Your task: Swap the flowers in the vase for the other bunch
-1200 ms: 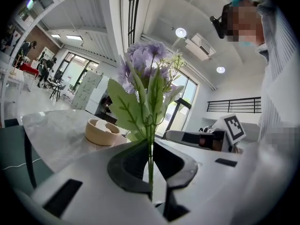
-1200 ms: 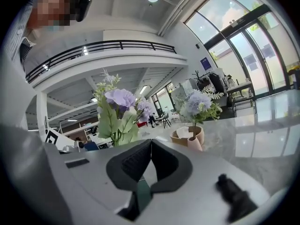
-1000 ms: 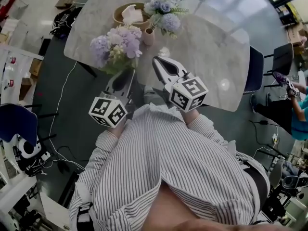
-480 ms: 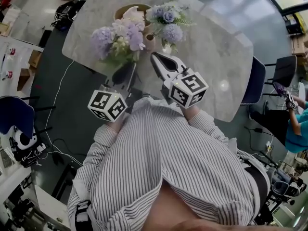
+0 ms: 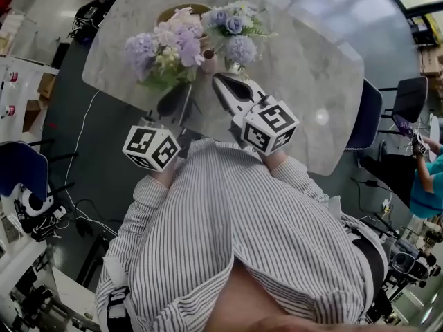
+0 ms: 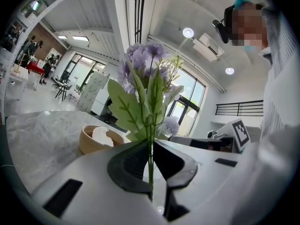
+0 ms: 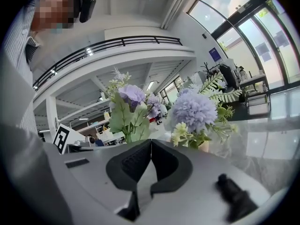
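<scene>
My left gripper [image 5: 181, 97] [image 6: 149, 146] is shut on the green stems of a purple and lilac bunch [image 5: 163, 52] [image 6: 143, 86], which stands upright out of its jaws over the near side of the marble table [image 5: 297, 61]. A small pink vase [image 5: 208, 60] on the table holds the other bunch, blue-purple flowers [image 5: 234, 30] [image 7: 192, 111] with fern sprigs. The held bunch sits just left of the vase. My right gripper [image 5: 225, 88] [image 7: 151, 146] is shut with nothing in it, its tips just short of the vase.
A wooden bowl [image 5: 168, 12] [image 6: 96, 137] with white paper in it stands behind the flowers. A blue chair [image 5: 365, 116] is at the table's right side. Cables [image 5: 86, 144] trail on the dark floor at left. A person in teal [image 5: 426, 171] is at far right.
Both grippers have moved forward toward the vase. The held purple bunch has come closer to the vase and the bowl.
</scene>
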